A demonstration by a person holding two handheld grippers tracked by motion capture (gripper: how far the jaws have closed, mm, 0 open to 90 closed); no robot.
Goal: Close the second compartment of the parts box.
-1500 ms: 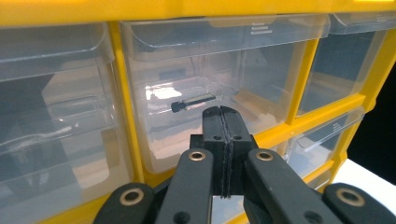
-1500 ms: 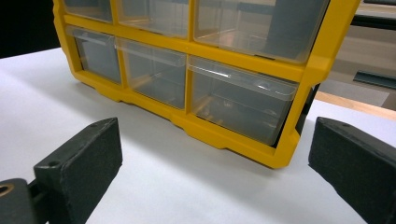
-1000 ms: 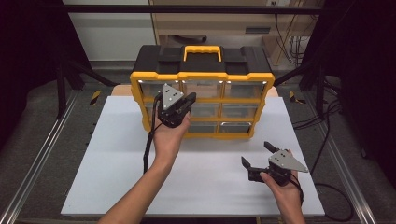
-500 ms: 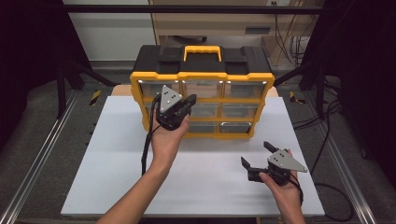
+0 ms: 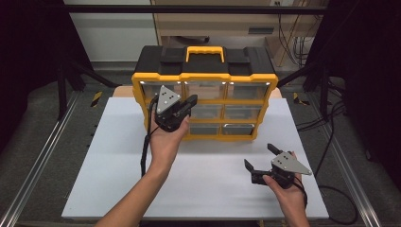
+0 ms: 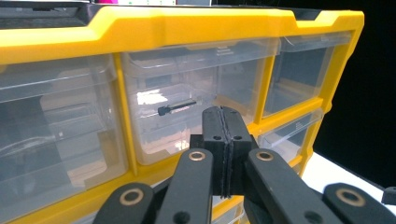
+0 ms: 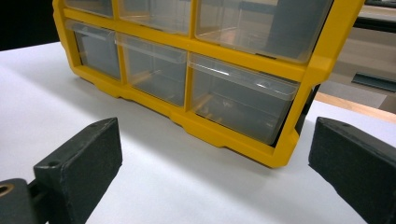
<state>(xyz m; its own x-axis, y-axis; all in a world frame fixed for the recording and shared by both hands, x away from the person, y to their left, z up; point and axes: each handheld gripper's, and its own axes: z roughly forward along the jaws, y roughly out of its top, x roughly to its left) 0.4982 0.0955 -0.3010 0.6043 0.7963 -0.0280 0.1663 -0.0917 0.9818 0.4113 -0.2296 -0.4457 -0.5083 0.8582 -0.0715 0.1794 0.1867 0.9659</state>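
Observation:
A yellow and black organizer (image 5: 246, 59) with clear drawers stands at the back of the white table (image 5: 118, 179). My left gripper (image 5: 190, 100) is held up in front of its middle column, jaws shut with nothing between them. In the left gripper view the shut left gripper (image 6: 222, 116) sits just before the lower edge of a top-row drawer (image 6: 187, 84) that holds a small black bolt (image 6: 176, 108); I cannot tell whether it touches. My right gripper (image 5: 259, 156) rests low at the table's front right, open and empty. Its jaws frame the organizer's bottom-right drawer (image 7: 238, 100).
Metal rails (image 5: 42, 156) run along both sides of the table. Cables (image 5: 331, 189) lie on the floor at the right. Bare white tabletop (image 5: 213, 156) lies between the organizer and my right hand.

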